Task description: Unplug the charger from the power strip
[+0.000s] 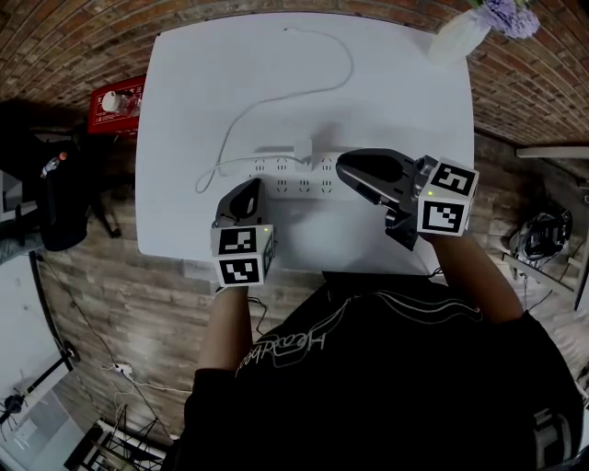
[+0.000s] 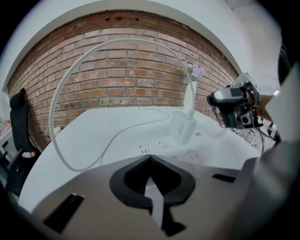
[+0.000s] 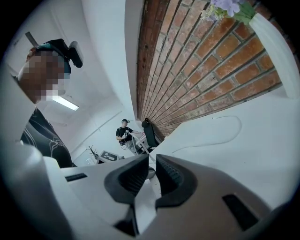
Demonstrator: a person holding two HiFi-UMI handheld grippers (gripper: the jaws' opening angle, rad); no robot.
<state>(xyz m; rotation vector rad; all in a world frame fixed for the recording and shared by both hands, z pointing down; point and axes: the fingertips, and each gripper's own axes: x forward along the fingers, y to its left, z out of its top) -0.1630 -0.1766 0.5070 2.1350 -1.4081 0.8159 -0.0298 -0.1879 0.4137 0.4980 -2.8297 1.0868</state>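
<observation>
A white power strip (image 1: 304, 177) lies across the white table (image 1: 386, 83), with a white charger (image 1: 282, 149) plugged into its far side. The charger's white cable (image 1: 267, 99) loops toward the back of the table. My left gripper (image 1: 247, 189) hovers over the near left part of the strip, jaws shut and empty. In the left gripper view the charger (image 2: 184, 127) stands upright on the strip (image 2: 164, 149), ahead and to the right of the left gripper (image 2: 150, 157). My right gripper (image 1: 343, 166) is shut and empty over the strip's right part, pointing left; the right gripper (image 3: 151, 165) holds nothing.
A white vase (image 1: 458, 37) with purple flowers (image 1: 508, 16) stands at the table's back right corner. A red object (image 1: 115, 103) sits on the floor at the left. A brick wall (image 2: 126, 75) runs behind the table. A person (image 3: 124, 134) stands far off.
</observation>
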